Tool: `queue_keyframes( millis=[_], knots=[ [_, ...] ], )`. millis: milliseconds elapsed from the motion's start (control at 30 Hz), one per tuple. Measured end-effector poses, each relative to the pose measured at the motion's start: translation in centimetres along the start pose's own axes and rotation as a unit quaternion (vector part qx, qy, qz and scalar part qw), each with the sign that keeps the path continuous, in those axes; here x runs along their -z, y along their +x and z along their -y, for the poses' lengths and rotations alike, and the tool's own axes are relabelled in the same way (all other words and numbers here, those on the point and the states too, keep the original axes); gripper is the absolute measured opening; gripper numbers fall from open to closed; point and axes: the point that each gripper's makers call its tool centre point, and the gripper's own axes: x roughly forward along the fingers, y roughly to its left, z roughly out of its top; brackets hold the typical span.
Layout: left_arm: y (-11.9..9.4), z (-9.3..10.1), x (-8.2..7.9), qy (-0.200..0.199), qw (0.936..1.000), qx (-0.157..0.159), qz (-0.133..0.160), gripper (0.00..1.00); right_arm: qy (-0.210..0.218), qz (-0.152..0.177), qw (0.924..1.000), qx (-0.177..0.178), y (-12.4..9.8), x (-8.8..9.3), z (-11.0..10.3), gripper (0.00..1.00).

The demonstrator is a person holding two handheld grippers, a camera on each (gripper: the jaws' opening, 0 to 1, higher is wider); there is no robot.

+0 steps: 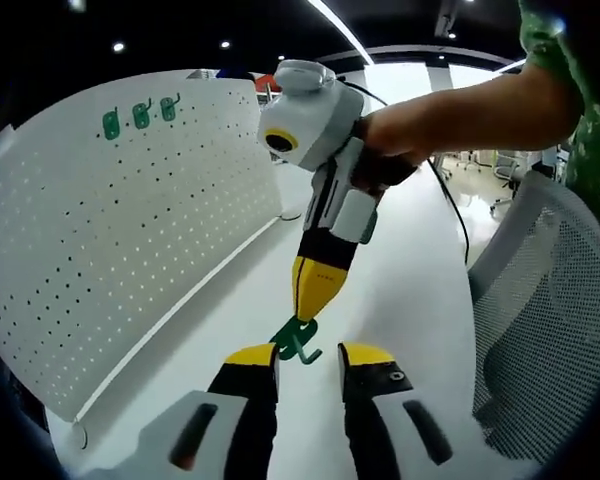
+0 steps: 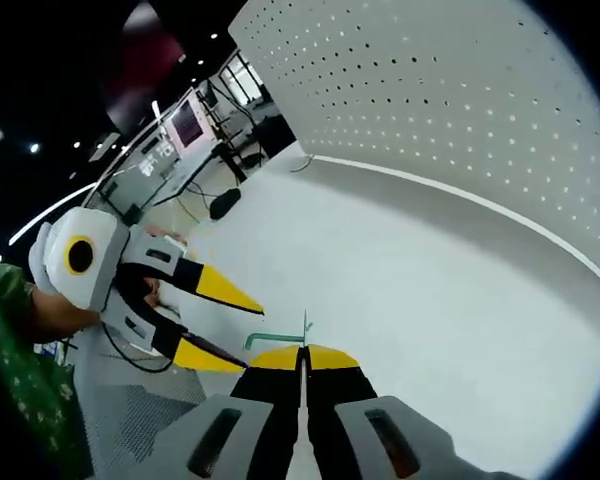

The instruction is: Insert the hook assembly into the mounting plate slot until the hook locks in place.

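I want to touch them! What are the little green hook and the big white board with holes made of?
The green hook, pinched in the right tongs, looks like glossy moulded plastic, though coated metal is possible. The white board looks like thin painted sheet metal: flat, matte, with neat rows of punched holes. Stiff plastic can't be ruled out.

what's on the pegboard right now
Three green hooks hang in a row near the upper edge of the pegboard. The rest of its visible face is bare holes. A fourth green hook is off the board, pinched by the right gripper.
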Motion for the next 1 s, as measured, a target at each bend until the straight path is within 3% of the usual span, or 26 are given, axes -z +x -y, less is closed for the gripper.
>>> queue_keyframes(
  millis=[400,1000],
  knots=[
    [0.0,0.5,0.1,0.028,0.9996,0.006,-0.003,0.14,0.017,-0.011,0.9997,-0.012,-0.1,0.4,-0.5,0.0],
    [0.1,1.2,0.0,0.034,0.9992,0.019,-0.001,0.08,0.049,-0.022,0.9982,-0.027,-0.3,0.9,-0.6,0.0]
  ],
)
